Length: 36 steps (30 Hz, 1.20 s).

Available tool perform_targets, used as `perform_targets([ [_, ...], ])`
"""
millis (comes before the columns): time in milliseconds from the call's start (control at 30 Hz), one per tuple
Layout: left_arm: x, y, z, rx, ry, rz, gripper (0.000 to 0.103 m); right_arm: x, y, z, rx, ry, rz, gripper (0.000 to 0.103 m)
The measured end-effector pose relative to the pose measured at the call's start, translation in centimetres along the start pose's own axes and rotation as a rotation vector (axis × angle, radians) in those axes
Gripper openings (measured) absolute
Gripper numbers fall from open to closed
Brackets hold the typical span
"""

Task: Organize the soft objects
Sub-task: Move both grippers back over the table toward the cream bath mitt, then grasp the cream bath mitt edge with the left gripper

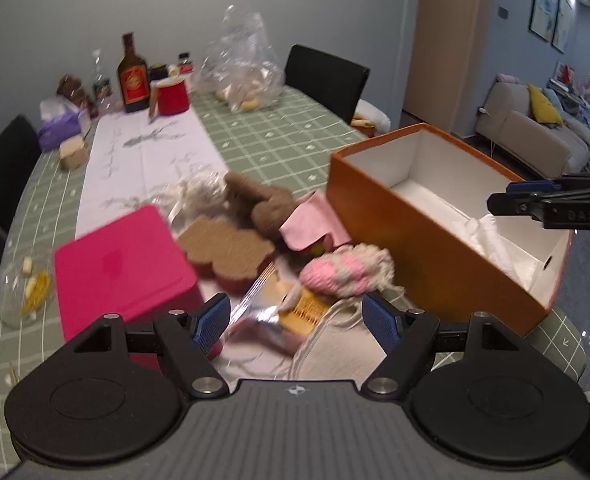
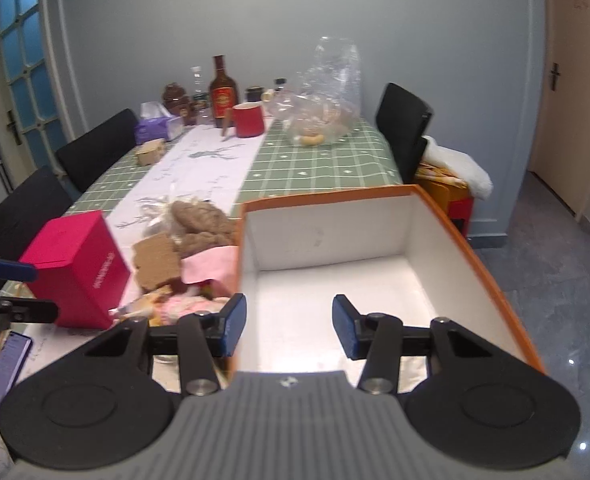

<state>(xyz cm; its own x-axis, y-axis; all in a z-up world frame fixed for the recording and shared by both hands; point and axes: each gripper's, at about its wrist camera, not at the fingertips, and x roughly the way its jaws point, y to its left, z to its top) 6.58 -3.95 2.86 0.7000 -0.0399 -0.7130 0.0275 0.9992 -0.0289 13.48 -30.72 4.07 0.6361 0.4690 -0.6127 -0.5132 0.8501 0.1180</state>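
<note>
Left gripper (image 1: 297, 318), fingers spread and empty, low centre of frame over a pink-and-cream knitted item (image 1: 345, 270). Right gripper (image 2: 289, 326), fingers likewise apart, above the orange box (image 2: 491, 276) holding white paper. Beside the box: brown yarn (image 1: 261, 202), pink cloth (image 1: 315, 220), magenta box (image 1: 123, 272). Table (image 1: 279, 136): green checked cloth.

Soft pile on tabletop, left of orange box (image 1: 411, 236): pink-and-cream knitted ball (image 1: 343, 272) nearest, brown yarn skein (image 1: 263, 204) behind it, pink cloth (image 1: 315, 220) draped between them, touching the box wall. Box open, upright, white inside; crumpled white fabric (image 1: 495, 240) lies in its near end
</note>
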Motion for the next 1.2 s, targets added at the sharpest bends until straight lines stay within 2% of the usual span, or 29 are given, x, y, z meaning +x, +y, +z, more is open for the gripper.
perform_targets([
  [167,0.9,2.2,-2.5,-0.075,0.004,-0.039,0.088,0.9,3.6,-0.9,-0.067,0.029,0.038,0.05],
  [300,2.7,2.5,-4.5,-0.085,0.07,-0.034,0.088,1.6,6.8,-1.9,-0.133,0.049,0.08,0.052],
  [367,3.6,2.3,-5.3,-0.068,0.111,-0.048,0.088,2.3,8.3,-2.3,-0.175,0.067,0.089,0.056],
  [467,4.5,2.4,-6.6,-0.068,0.132,-0.061,0.088,3.7,10.0,-3.2,-0.232,0.107,0.087,0.06],
  [533,5.3,3.0,-7.3,-0.106,0.145,-0.077,0.088,4.6,10.4,-3.7,-0.242,0.134,0.077,0.064],
  [600,5.9,3.6,-7.9,-0.165,0.148,-0.083,0.088,5.5,10.5,-4.1,-0.232,0.165,0.079,0.064],
  [700,6.7,4.1,-8.5,-0.218,0.149,-0.13,0.088,6.3,10.5,-4.1,-0.213,0.188,0.085,0.064],
  [867,7.0,3.3,-8.1,-0.167,0.109,-0.166,0.088,6.2,10.3,-4.0,-0.198,0.182,0.1,0.066],
  [1100,8.1,2.3,-8.1,-0.139,0.129,-0.163,0.088,6.1,9.8,-4.1,-0.193,0.186,0.104,0.066],
  [1200,8.3,2.2,-8.0,-0.14,0.133,-0.184,0.088,6.0,9.6,-4.1,-0.192,0.182,0.104,0.067],
])
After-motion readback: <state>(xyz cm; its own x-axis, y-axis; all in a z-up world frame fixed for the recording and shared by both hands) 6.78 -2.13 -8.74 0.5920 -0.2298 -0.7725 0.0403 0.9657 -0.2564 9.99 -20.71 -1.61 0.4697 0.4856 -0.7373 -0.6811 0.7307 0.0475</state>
